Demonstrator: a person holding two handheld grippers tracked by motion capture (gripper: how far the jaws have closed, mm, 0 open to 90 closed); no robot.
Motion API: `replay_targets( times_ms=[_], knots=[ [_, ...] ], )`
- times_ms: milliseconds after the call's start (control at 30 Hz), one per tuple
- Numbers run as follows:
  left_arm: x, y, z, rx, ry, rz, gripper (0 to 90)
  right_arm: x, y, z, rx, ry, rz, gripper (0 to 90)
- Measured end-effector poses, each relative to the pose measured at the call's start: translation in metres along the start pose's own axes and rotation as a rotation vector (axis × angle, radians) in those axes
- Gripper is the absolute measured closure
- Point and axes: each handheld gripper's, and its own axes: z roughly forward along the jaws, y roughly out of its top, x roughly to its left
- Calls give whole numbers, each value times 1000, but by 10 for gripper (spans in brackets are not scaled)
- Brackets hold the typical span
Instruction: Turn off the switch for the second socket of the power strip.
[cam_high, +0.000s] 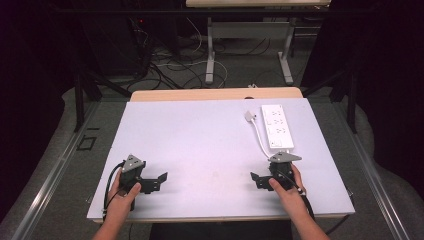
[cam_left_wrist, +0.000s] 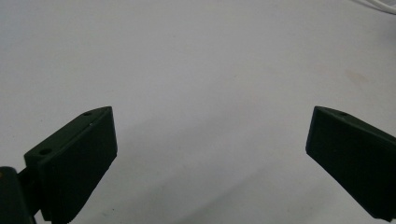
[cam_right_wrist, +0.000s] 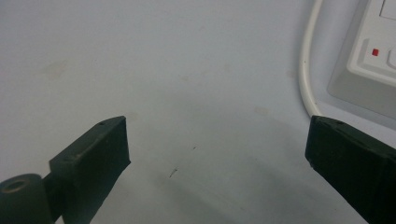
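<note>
Gaping wide, both grippers' jaws, holding nothing

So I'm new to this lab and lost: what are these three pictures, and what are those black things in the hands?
A person sits at a table holding a hand-held gripper in each hand: the left gripper and the right gripper. One picture looks down from above; the other two come from cameras riding on each gripper, looking along its black fingers. Both grippers are open and hold nothing. On the table lies a white power strip with its cable and plug, close to the right gripper.
</note>
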Motion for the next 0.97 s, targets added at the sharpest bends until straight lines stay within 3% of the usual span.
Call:
replay_targets(
  times_ms=[967],
  knots=[
    [1,0,-2,13,1,3,21,1,0,2,13,7,0,58]
  ],
)
